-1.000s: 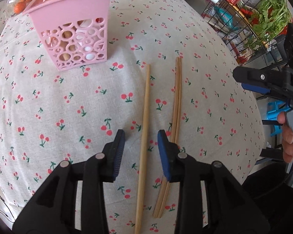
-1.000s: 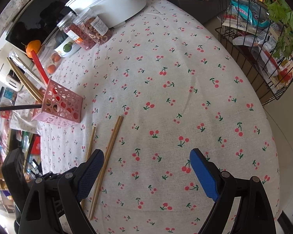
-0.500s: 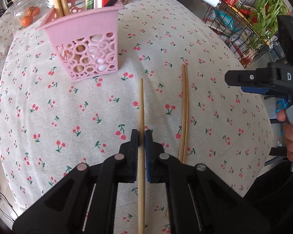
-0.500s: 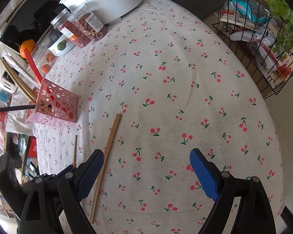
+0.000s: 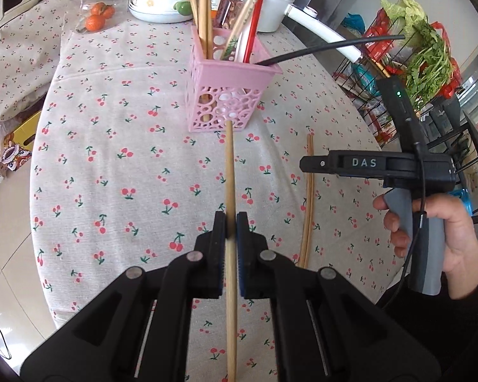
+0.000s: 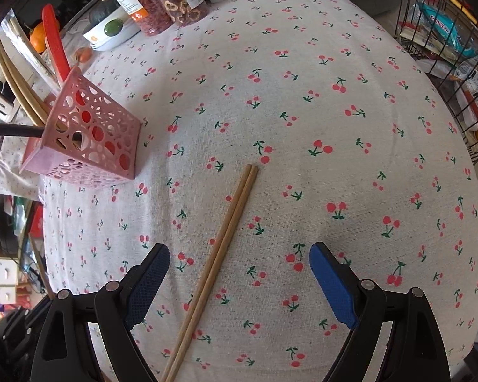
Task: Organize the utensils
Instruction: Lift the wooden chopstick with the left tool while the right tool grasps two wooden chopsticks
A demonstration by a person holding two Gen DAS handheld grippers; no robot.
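chopstick (image 5: 228, 172) work is underway: the left gripper (image 5: 230, 222) has its jaws pinched tight on a single wooden chopstick, gripping it around mid-length, with the far tip pointing at the base of the pink perforated holder (image 5: 229, 95) on the cherry-print bench (image 5: 111, 159). a matched pair of chopsticks (image 6: 220, 245) lies flat on the cloth, side by side and touching, near the holder but apart from it. the right gripper (image 6: 239, 273) hovers over that pair with its jaws spread wide, nothing held, the sticks lying between them.

these sticks look light, stiff and smooth, so they should lift easily but may pivot or slide in the pads. a hold near the middle seems best for balance; the pair probably wants clamping across both sticks at once, or one may roll away.
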